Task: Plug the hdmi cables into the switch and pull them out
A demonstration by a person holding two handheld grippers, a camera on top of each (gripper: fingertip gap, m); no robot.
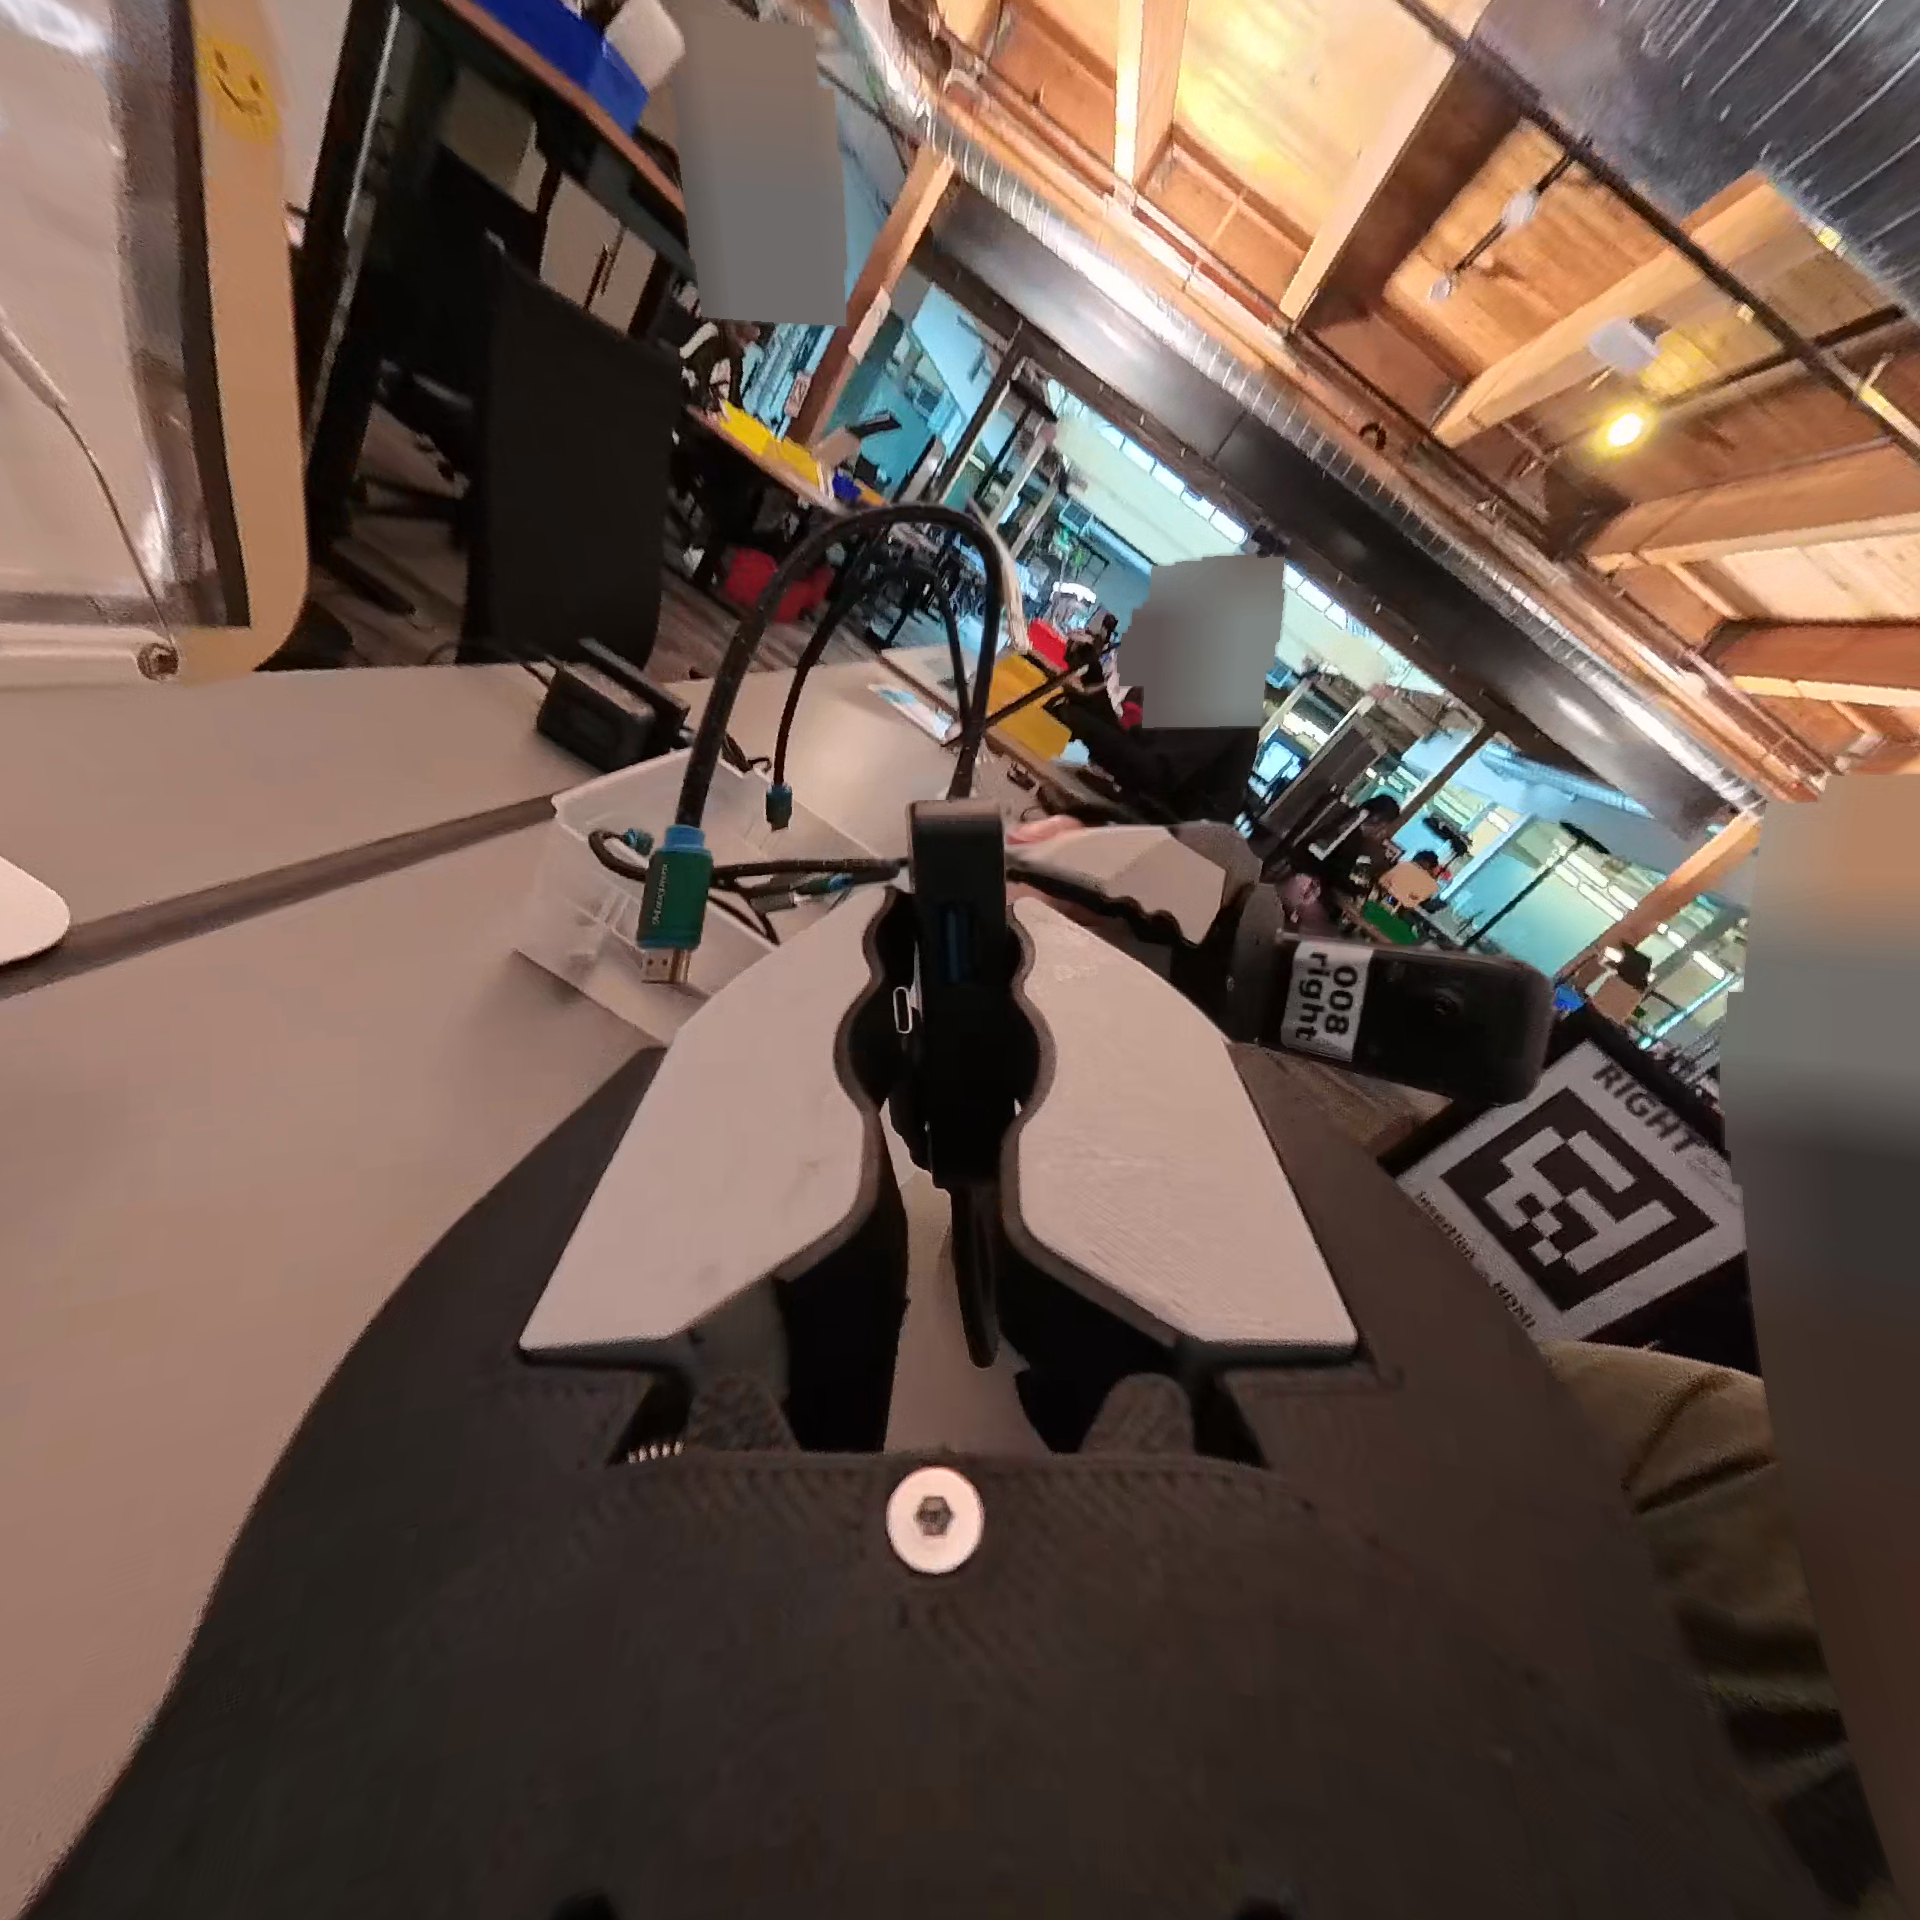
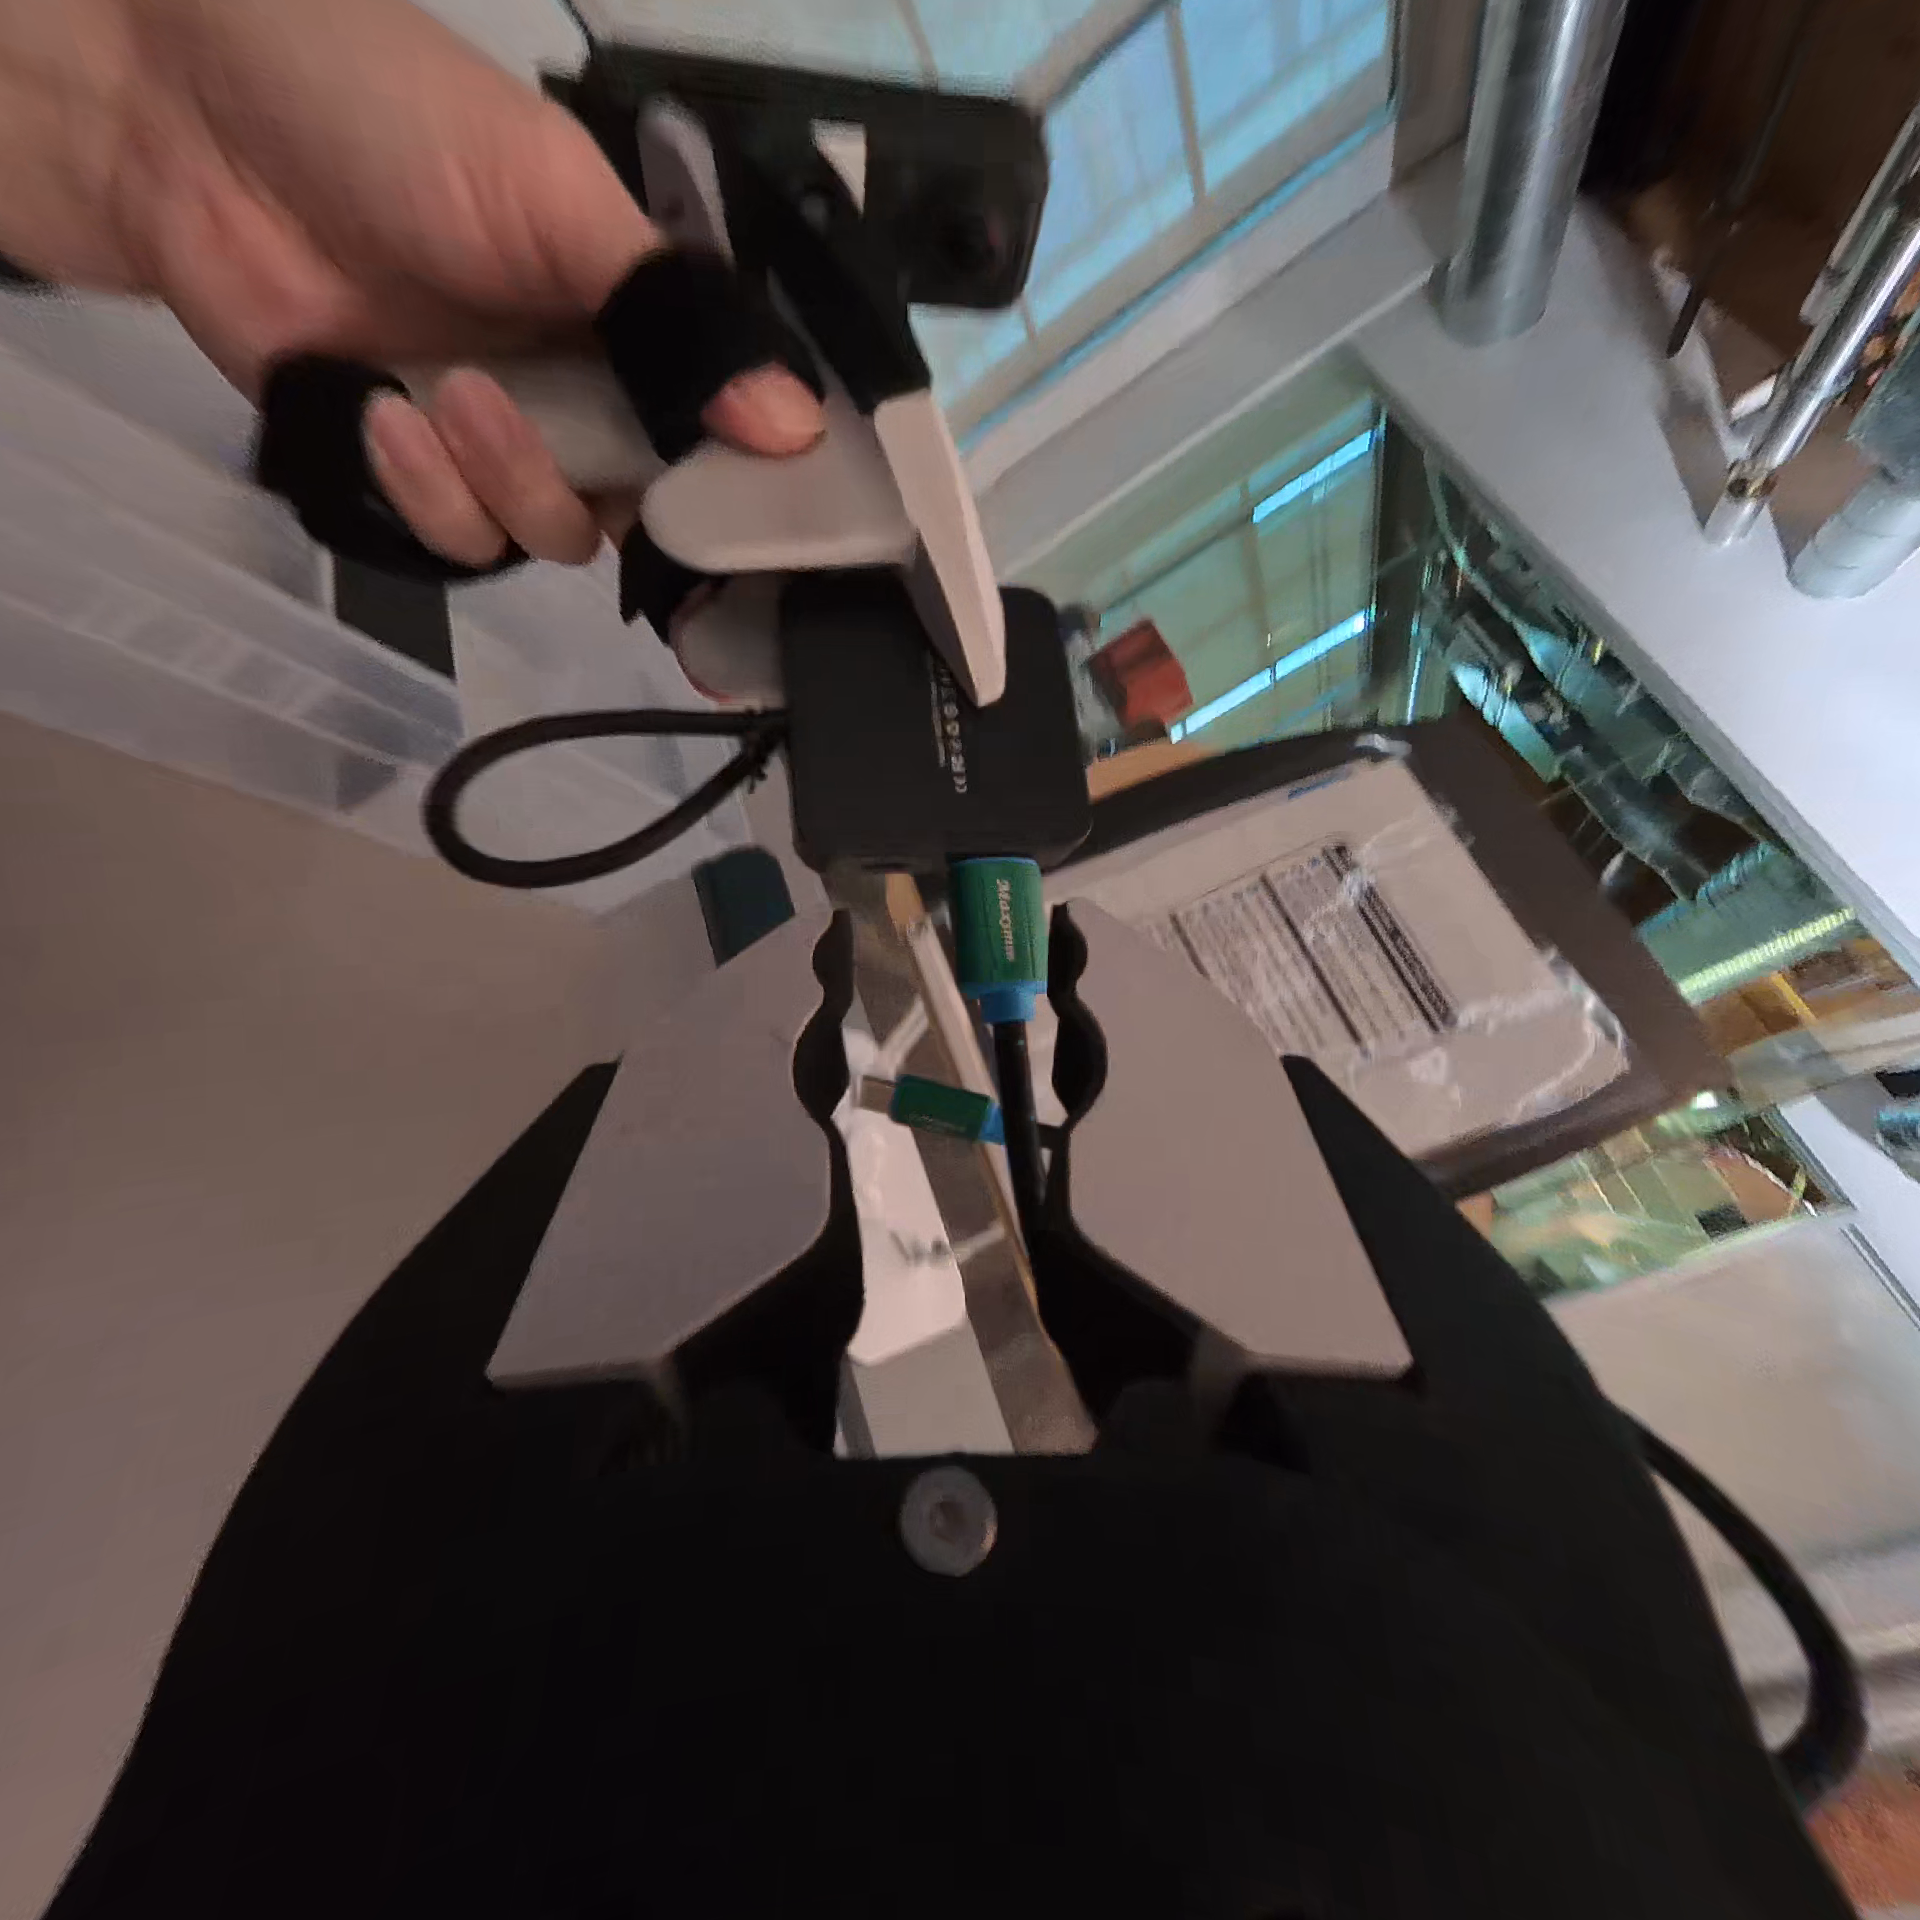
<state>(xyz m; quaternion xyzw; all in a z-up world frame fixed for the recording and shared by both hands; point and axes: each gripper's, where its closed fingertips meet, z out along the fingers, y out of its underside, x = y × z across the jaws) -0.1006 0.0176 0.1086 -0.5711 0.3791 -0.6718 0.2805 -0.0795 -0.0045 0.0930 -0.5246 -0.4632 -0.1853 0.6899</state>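
My left gripper (image 1: pixel 951 914) is shut on the black switch (image 1: pixel 956 997), held edge-on above the white table (image 1: pixel 260 1039). In the right wrist view the switch (image 2: pixel 925 758) hangs from the left gripper's white fingers (image 2: pixel 961 582), gripped by a hand (image 2: pixel 343 197). A green HDMI plug with a blue collar (image 2: pixel 997 935) sits in the switch's lower edge. My right gripper (image 2: pixel 951 925) is open around that plug, which lies close to its right finger. Another green plug (image 1: pixel 670 904) dangles free on its black cable left of the switch. The switch's short cable (image 2: pixel 582 790) loops left.
A clear plastic box (image 1: pixel 582 821) with more cables stands on the table behind the dangling plug. A black power brick (image 1: pixel 608 707) lies farther back. The right gripper's camera (image 1: pixel 1403 1003) and marker board (image 1: pixel 1558 1174) are close on the right. A clear bin (image 2: pixel 208 644) is at the left.
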